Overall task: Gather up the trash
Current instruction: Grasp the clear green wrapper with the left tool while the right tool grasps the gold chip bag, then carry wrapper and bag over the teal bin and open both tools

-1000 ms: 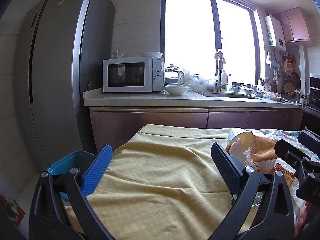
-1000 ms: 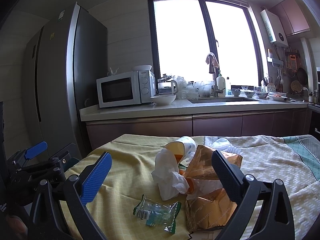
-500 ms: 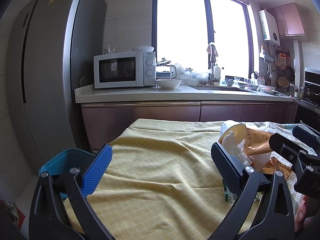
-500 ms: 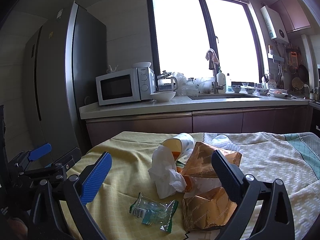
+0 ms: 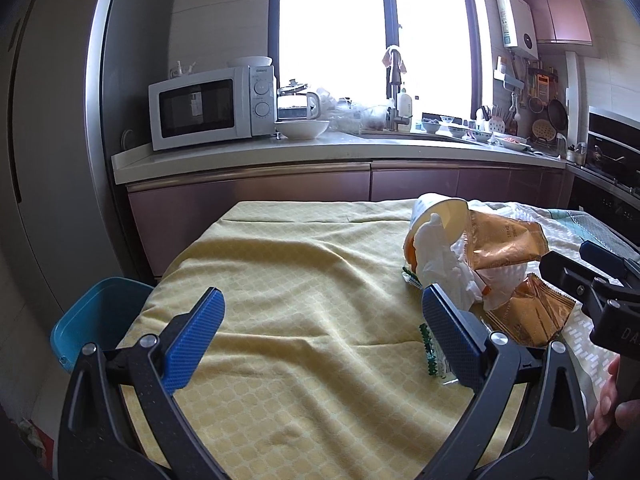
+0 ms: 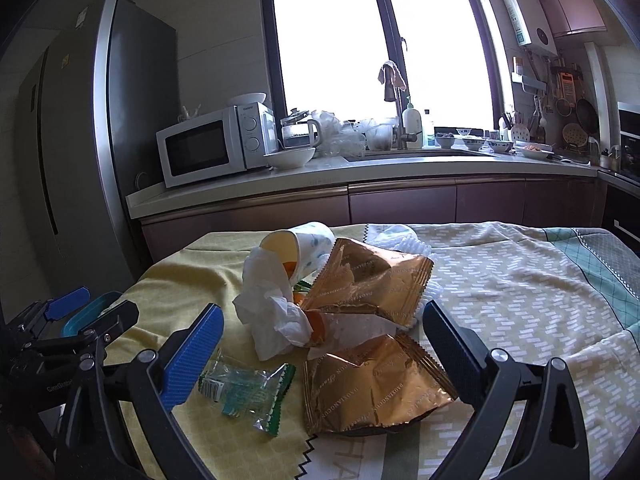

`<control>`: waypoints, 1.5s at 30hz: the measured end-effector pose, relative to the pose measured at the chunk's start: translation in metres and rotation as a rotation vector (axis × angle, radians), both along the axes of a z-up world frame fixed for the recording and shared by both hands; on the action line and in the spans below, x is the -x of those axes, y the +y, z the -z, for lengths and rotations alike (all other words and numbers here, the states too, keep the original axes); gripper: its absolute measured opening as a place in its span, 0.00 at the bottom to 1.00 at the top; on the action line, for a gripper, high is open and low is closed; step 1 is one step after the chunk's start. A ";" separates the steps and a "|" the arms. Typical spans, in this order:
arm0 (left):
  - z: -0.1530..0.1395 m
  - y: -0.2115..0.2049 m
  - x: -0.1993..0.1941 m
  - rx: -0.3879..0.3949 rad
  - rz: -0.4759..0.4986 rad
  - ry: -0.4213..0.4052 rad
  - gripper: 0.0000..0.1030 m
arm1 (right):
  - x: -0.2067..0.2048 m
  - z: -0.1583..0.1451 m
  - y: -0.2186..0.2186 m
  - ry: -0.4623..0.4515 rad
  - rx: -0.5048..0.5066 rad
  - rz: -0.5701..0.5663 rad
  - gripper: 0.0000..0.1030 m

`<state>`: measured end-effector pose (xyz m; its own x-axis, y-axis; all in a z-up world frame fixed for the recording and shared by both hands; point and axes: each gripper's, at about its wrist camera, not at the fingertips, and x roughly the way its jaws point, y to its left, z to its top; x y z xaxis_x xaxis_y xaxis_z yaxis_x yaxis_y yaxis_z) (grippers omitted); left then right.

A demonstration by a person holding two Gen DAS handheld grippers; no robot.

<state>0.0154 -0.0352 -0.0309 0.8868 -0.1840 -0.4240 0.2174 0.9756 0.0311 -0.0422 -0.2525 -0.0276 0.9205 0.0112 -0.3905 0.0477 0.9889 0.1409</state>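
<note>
I have both tools spread wide and holding nothing: the left tool (image 5: 320, 332) hangs over bare yellow tablecloth (image 5: 280, 280), and the right tool (image 6: 320, 344) frames the trash pile on the table. The paper cup (image 6: 304, 246) lies on its side, its long axis running back-right to front-left, with the open mouth facing front-left toward the left tool; a crumpled white tissue (image 6: 276, 316) spills from that mouth, touching the rim. I count two copper foil wrappers: the upper foil wrapper (image 6: 372, 284) leans against the cup, its long axis running left to right, and the lower foil wrapper (image 6: 372, 388) lies flat just in front, between my right tool's fingers. One clear wrapper with green ends (image 6: 244, 392) lies to the left of the lower foil, long axis roughly left to right, just beside my left-hand finger pad. A bit of white foam netting (image 6: 400, 242) shows behind the upper foil. One blue bin (image 5: 96, 320) sits below the table's left edge. Compared with half a second ago, the left view has swung rightward, so the pile sits more centrally and the clear wrapper's green edge (image 5: 430, 354) shows more beside the right finger; the right tool has edged closer to the pile, and both tools' openings are unchanged.
</note>
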 end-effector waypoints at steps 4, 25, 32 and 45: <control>0.010 -0.013 -0.006 -0.015 0.062 0.061 0.91 | -0.003 0.008 -0.013 0.045 -0.022 0.010 0.92; 0.056 -0.064 -0.037 0.105 0.414 0.413 0.35 | -0.019 0.056 -0.070 0.278 -0.319 -0.038 0.69; 0.056 -0.062 -0.040 0.140 0.407 0.430 0.12 | -0.010 0.060 -0.070 0.282 -0.387 -0.093 0.15; 0.027 0.003 -0.018 0.169 0.363 0.336 0.11 | 0.012 0.016 -0.027 0.205 -0.377 -0.320 0.03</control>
<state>0.0333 -0.0322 -0.0577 0.5733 -0.5447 -0.6120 0.5133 0.8210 -0.2499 -0.0542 -0.2795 -0.0439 0.7535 0.4531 -0.4764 -0.1839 0.8409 0.5089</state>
